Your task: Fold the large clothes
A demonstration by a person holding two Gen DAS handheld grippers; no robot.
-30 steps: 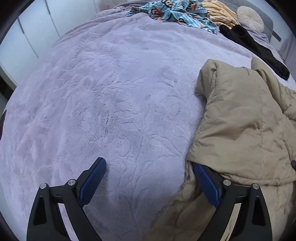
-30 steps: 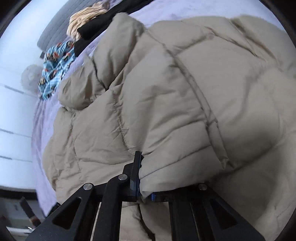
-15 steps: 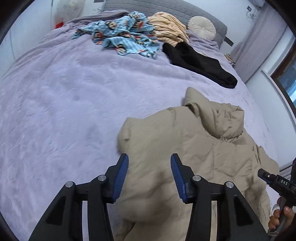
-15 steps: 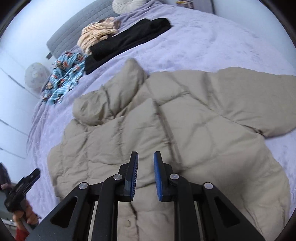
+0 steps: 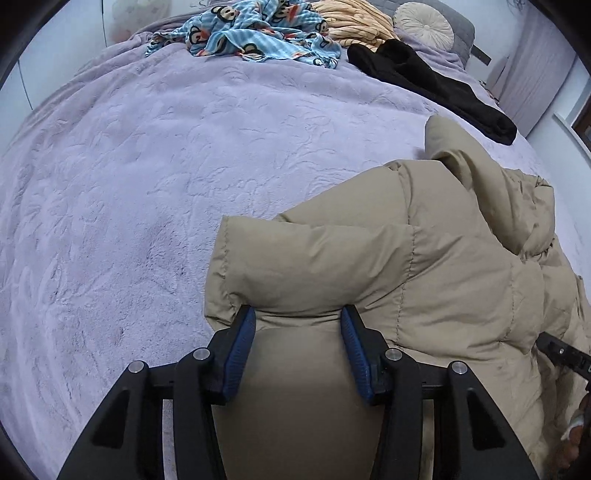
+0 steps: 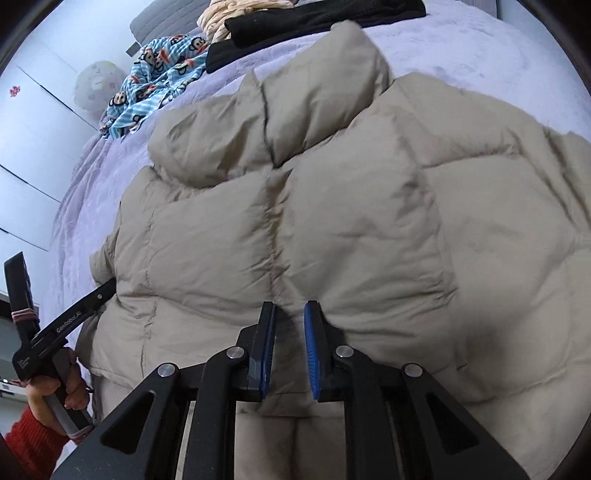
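Nearest in the left wrist view, the left hand-held gripper (image 5: 298, 318) is clamped on a thick puffed fold of the beige down jacket (image 5: 424, 266), its blue pads (image 5: 240, 354) pressing into the fabric on both sides. In the right wrist view the right hand-held gripper (image 6: 290, 317) sits low against the quilted body of the same jacket (image 6: 332, 206); its jaws are narrowly apart and closing, with a pinch of fabric seemingly bulging between them, though the pads' contact is hard to judge from this angle. At the lower left of that view a hand (image 6: 55, 391) in a red sleeve (image 6: 29, 439) grips the handle of the other gripper, whose finger reaches under the jacket's edge.

The jacket lies spread on the lavender bed cover (image 5: 147, 166), occupying the near right part of the bed, its hood (image 6: 325, 81) bunched at the far end. Beyond it, well apart, lie a black garment (image 5: 432, 85), a blue monkey-print cloth (image 5: 255, 33), a yellow striped garment (image 5: 354, 18) and a round cream cushion (image 5: 424, 26) by the grey headboard (image 6: 162, 22).
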